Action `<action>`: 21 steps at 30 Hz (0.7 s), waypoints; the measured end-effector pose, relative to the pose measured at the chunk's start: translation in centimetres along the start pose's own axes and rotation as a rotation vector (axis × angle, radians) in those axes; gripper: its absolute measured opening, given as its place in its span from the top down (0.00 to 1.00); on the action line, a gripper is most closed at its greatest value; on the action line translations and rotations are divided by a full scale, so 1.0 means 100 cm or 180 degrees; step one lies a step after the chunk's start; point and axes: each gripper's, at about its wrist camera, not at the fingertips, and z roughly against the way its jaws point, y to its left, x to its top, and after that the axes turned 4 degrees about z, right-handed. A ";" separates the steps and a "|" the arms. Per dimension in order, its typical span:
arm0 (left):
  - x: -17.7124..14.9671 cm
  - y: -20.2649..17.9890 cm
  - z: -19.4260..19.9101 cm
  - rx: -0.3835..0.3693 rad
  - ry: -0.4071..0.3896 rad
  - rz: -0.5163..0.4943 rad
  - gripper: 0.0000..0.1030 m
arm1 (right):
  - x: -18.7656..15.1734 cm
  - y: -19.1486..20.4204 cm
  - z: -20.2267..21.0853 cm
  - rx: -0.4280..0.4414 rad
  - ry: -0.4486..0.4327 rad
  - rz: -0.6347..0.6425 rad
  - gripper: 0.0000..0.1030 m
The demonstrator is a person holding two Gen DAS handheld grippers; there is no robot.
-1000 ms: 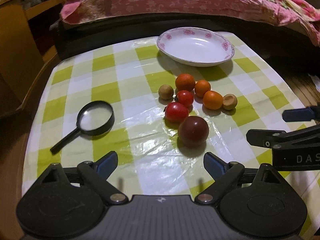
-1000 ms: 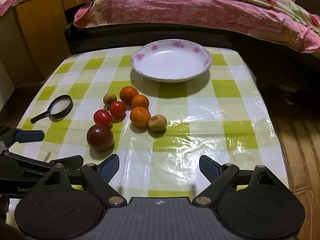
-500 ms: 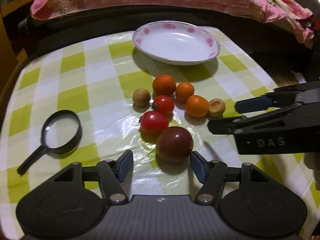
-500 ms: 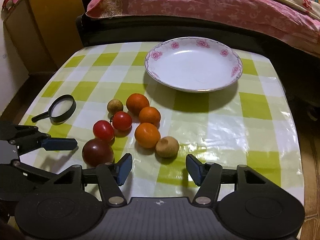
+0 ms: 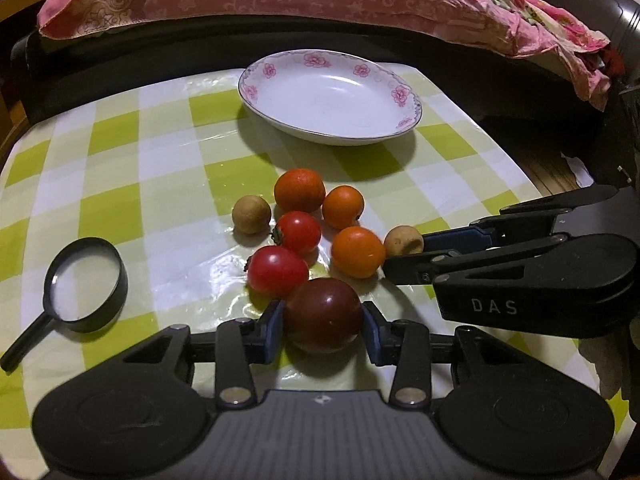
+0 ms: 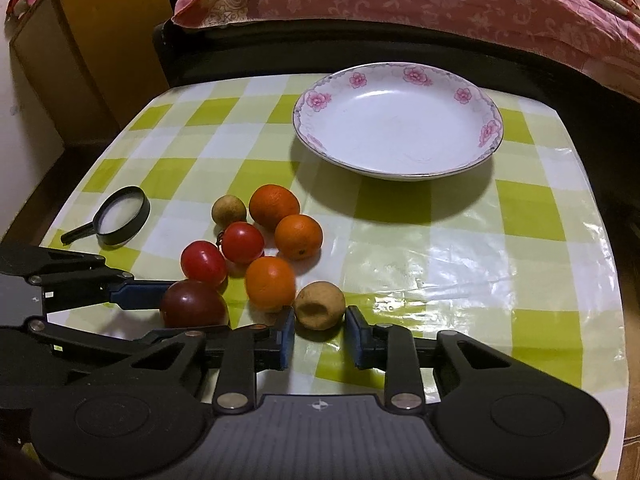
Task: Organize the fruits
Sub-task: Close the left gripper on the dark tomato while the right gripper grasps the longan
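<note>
Both of my tools have advanced onto the fruit cluster since a second ago, their jaws narrowing from wide open. My left hand-held gripper (image 5: 323, 328) now brackets the dark plum (image 5: 322, 317), blue pads at both flanks and apparently touching; I cannot tell whether they are pressing yet. My right hand-held gripper (image 6: 319, 335) straddles the dented brown longan (image 6: 320, 305), jaws partly closed with a sliver of gap on each side, holding nothing.

The fruits sit bunched mid-worktop (image 5: 168, 208): three oranges (image 5: 357, 251), two red tomatoes (image 5: 277, 271) and a second longan (image 5: 251, 214) at the cluster's 10 o'clock. The empty floral plate (image 5: 404, 92) waits at 12 o'clock, the likely destination. I take the nearest pieces first, I judge, because each stands at the cluster's edge with room for pads.

The plum is nearly round, slightly wider than tall, so its long axis runs across my jaws; the longan's dent faces my right camera. A magnifying glass (image 5: 82, 284) lies at 9 o'clock, handle toward 7.
</note>
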 end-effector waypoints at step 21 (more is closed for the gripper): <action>0.012 0.009 0.016 -0.0153 -0.0047 0.0171 0.54 | 0.003 -0.005 0.024 0.0098 -0.0158 -0.0162 0.78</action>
